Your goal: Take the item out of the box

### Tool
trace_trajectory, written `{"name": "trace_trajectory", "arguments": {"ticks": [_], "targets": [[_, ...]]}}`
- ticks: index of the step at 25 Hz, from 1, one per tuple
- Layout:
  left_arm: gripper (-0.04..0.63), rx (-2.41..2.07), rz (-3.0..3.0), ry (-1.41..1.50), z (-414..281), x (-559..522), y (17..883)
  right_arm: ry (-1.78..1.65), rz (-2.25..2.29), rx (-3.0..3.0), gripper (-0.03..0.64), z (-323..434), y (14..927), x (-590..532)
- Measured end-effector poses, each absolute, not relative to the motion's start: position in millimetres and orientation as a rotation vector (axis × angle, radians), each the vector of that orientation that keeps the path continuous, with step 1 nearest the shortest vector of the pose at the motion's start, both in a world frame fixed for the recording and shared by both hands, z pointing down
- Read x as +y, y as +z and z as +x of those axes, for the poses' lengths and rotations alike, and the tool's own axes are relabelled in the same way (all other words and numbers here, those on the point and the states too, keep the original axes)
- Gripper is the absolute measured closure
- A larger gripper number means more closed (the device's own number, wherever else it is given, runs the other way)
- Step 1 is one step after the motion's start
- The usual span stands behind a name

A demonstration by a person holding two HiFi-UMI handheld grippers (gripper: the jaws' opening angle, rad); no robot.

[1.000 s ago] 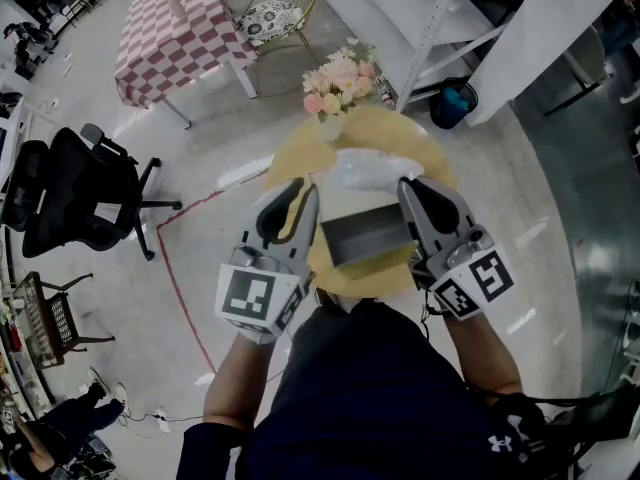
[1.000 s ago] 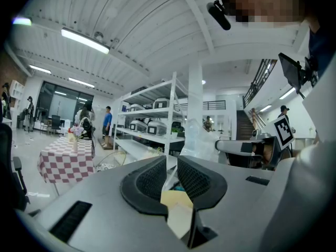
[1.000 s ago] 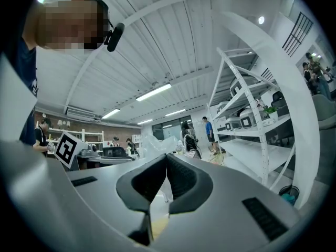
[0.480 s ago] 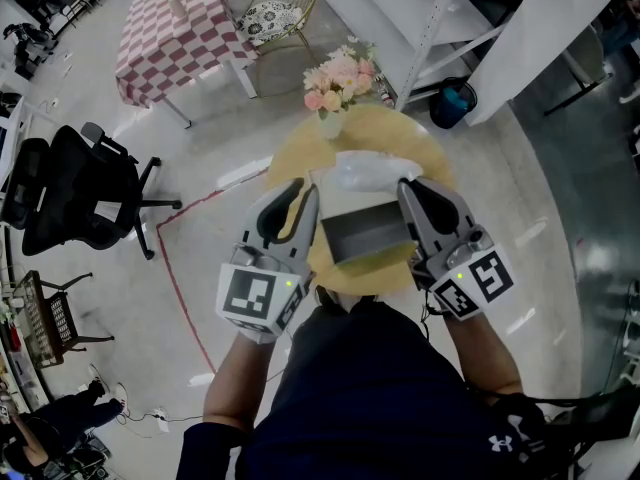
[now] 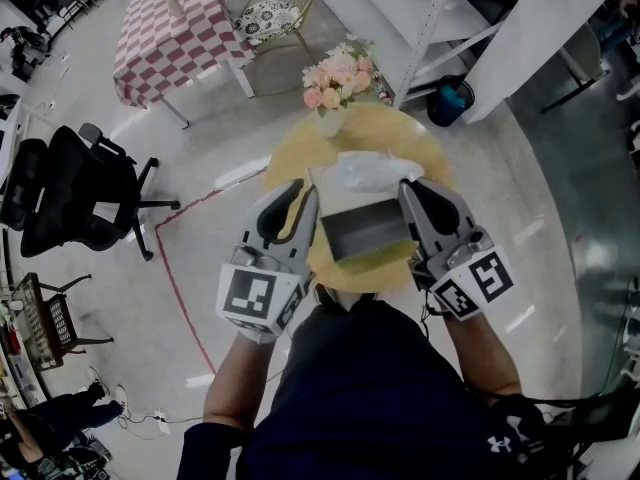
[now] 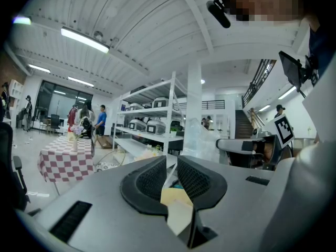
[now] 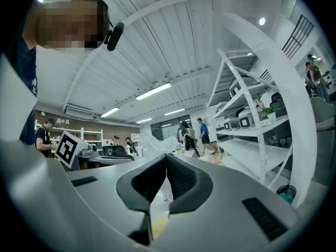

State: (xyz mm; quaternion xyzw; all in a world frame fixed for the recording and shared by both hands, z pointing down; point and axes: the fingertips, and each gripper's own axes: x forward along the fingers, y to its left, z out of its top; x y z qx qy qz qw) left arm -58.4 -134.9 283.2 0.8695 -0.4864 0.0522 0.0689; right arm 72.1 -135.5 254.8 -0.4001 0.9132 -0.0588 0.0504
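Between our jaws sits the open grey cardboard box (image 5: 365, 230), left gripper (image 5: 306, 204) and right gripper (image 5: 406, 196) each clamped on a side wall. Just beyond lies the crinkled clear plastic bag (image 5: 365, 171); next, we judge, one gripper must let go to lift it.

Box (image 5: 366, 233) matt grey; bag (image 5: 362, 171) clear glossy plastic; table (image 5: 400, 133) wooden.

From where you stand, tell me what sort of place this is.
Probably a large workshop or lab hall with staged home corners: tall white metal shelving holding appliances, an office chair on a polished floor, plus a checkered-cloth table and a round wooden table with flowers.
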Motion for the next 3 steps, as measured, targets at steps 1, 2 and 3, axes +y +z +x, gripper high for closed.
{"name": "trace_trajectory", "arguments": {"ticks": [1, 2, 3], "targets": [[0.518, -1.466, 2.624, 0.144, -58.1, -135.2, 282.8, -0.180, -1.219, 2.780, 0.603, 72.2, 255.4, -135.3], [0.518, -1.470, 2.633, 0.124, -57.9, -135.7, 281.9, -0.181, -1.221, 2.779, 0.603, 72.2, 256.0, -135.0], [0.518, -1.473, 2.641, 0.104, -57.7, -136.2, 281.0, -0.182, -1.222, 2.778, 0.603, 72.3, 256.5, -134.7]]}}
